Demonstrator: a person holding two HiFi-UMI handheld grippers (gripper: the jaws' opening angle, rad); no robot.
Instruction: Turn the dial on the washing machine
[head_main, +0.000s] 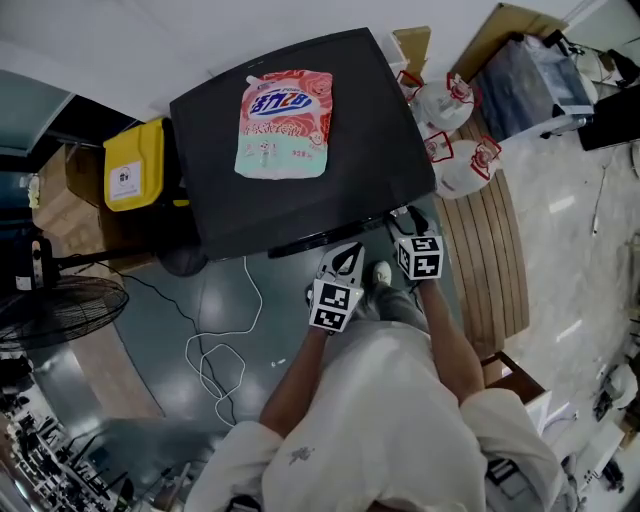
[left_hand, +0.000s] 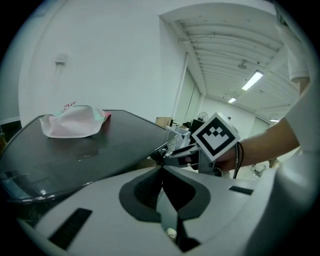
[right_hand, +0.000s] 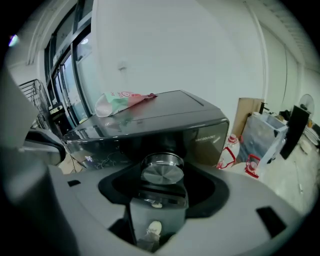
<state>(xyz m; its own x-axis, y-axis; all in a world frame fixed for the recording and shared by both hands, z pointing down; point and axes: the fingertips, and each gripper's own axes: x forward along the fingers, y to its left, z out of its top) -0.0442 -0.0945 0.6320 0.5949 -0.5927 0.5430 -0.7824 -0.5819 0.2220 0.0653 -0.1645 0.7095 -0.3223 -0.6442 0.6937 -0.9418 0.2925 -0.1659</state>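
Silver dial (right_hand: 161, 172) on the washer's (head_main: 380, 130) dark front sits clamped in your right gripper's (right_hand: 160, 186) jaws. Your left gripper's (left_hand: 161, 168) jaws are together, empty. The panel's white print (right_hand: 206, 139) is unreadable.

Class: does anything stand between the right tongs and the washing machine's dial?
Nothing visible does. The dial sits inside the right tongs, whose jaws close on its sides.
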